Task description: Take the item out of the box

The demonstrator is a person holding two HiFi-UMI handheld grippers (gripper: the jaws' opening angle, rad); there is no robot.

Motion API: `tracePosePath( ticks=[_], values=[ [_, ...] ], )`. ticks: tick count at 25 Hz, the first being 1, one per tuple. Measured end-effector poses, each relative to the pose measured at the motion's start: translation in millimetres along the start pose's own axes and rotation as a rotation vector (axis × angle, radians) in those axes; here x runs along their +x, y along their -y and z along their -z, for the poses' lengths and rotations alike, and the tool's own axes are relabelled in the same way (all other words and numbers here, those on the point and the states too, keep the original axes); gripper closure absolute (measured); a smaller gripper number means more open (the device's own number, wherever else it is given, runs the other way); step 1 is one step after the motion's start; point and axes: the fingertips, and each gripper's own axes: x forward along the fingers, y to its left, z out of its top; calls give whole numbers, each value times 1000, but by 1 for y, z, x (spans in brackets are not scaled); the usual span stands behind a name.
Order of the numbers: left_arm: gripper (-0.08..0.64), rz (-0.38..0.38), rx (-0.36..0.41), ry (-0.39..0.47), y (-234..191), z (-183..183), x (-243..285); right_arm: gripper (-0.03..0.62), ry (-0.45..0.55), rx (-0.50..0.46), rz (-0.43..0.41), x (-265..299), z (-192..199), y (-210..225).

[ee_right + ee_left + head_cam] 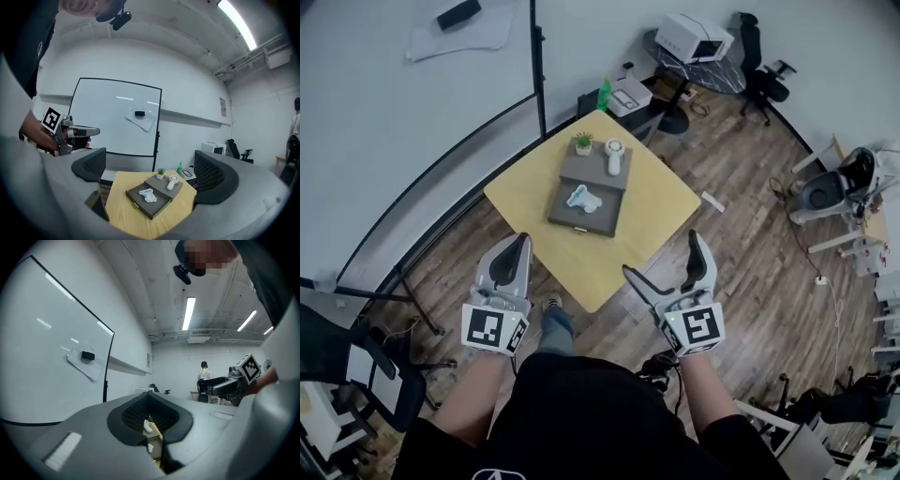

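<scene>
A grey box [574, 222] with its drawer pulled open sits on the yellow table [647, 202]. A white and blue item [584, 198] lies in the drawer, also seen in the right gripper view as the item [148, 195] in the drawer [154, 206]. On the box's top stand a small plant [583, 142] and a white handheld device [615, 157]. My left gripper [516, 255] is shut on nothing, short of the table's near edge; its pads [136, 414] meet. My right gripper [664, 257] is open and empty, also short of the table, and the right gripper [152, 174] faces the box.
A whiteboard [394, 103] on a stand rises behind the table. A green bottle [604, 94], a white box and office chairs [764, 66] stand beyond the far corner. Wooden floor surrounds the table. A person [204, 373] stands far off in the left gripper view.
</scene>
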Motion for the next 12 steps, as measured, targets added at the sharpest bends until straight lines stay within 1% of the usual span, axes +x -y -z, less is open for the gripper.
tracePosePath(
  ticks=[5, 12],
  values=[
    [560, 46, -6, -13, -51, 10, 64, -6, -34, -19, 15, 73, -6, 13],
    [560, 94, -24, -21, -100, 23, 122, -5, -99, -46, 34, 141, -7, 26]
  ],
)
